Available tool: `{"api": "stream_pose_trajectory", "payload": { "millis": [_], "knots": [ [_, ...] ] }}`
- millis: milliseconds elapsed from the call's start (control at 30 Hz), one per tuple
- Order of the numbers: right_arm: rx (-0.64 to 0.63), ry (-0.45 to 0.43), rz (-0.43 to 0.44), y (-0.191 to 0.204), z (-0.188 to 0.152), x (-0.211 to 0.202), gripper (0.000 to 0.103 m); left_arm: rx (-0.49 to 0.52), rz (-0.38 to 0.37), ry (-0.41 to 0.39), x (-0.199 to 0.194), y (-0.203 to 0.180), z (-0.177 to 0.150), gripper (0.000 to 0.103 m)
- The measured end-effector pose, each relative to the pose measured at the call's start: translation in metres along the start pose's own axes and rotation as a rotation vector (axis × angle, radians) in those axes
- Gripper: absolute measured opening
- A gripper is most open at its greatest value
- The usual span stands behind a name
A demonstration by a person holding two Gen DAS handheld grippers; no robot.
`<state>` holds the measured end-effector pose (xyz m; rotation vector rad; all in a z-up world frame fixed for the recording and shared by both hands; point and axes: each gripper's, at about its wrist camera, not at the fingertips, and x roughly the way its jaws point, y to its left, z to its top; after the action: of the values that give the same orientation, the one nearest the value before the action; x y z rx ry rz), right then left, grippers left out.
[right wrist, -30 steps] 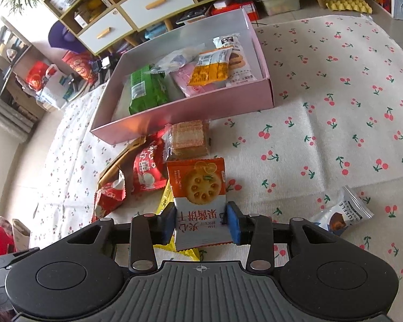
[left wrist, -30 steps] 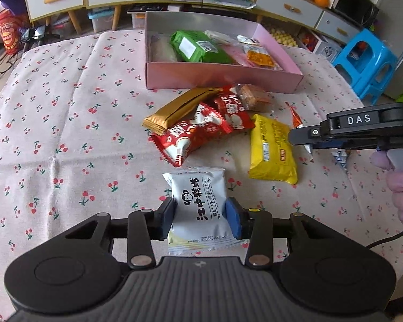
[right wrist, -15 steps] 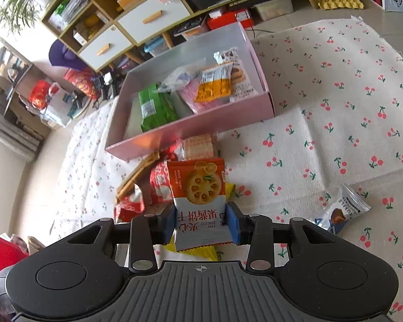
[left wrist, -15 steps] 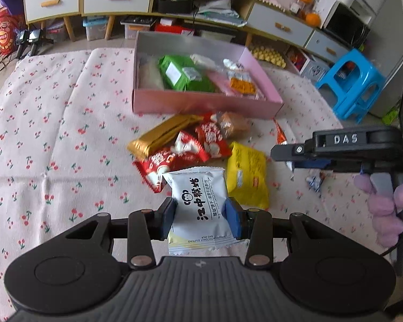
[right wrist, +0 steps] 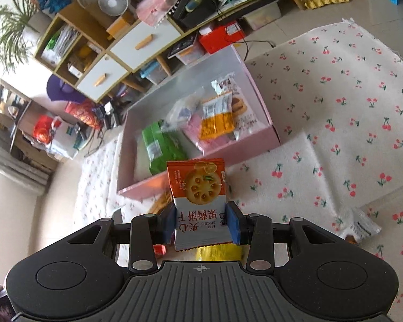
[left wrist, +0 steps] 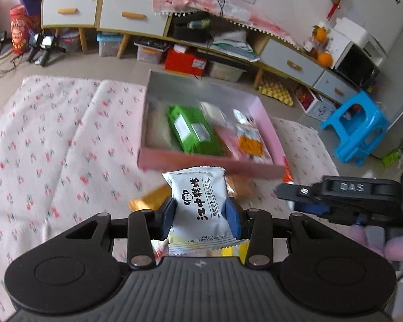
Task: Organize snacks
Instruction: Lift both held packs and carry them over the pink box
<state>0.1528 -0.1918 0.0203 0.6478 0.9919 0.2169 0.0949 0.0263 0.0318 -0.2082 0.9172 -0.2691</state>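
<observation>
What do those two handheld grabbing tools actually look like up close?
Both look alike: a black ribbed body with two round discs, black linkage bars with silver rivets, and blue pads on the fingers. The left gripper and right gripper match. Seen from the side in the left view, the right one shows raised "DAS" lettering. The person's glove is lilac.

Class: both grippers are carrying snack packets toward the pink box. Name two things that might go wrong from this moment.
1. The two grippers are close: the right gripper shows just beside the white packet in the left gripper, so they may collide over the pink box.
2. The orange biscuit packet is gripped only by its lower half; it might slip or tip before release.
</observation>
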Motion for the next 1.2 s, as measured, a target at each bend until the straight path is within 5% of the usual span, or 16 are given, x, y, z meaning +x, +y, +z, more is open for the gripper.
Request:
{"api": "stream_pose_trajectory", "payload": {
  "millis": [600,1200],
  "knots": [
    [0.002,-0.106,-0.067,0.002,0.076,0.047,0.038,-0.011,0.036,-0.109,0.076,0.011,0.091,0.038],
    [-0.027,-0.131,-0.07,0.01,0.097,0.09,0.042,-0.05,0.053,-0.106,0.113,0.017,0.103,0.038]
  ]
}}
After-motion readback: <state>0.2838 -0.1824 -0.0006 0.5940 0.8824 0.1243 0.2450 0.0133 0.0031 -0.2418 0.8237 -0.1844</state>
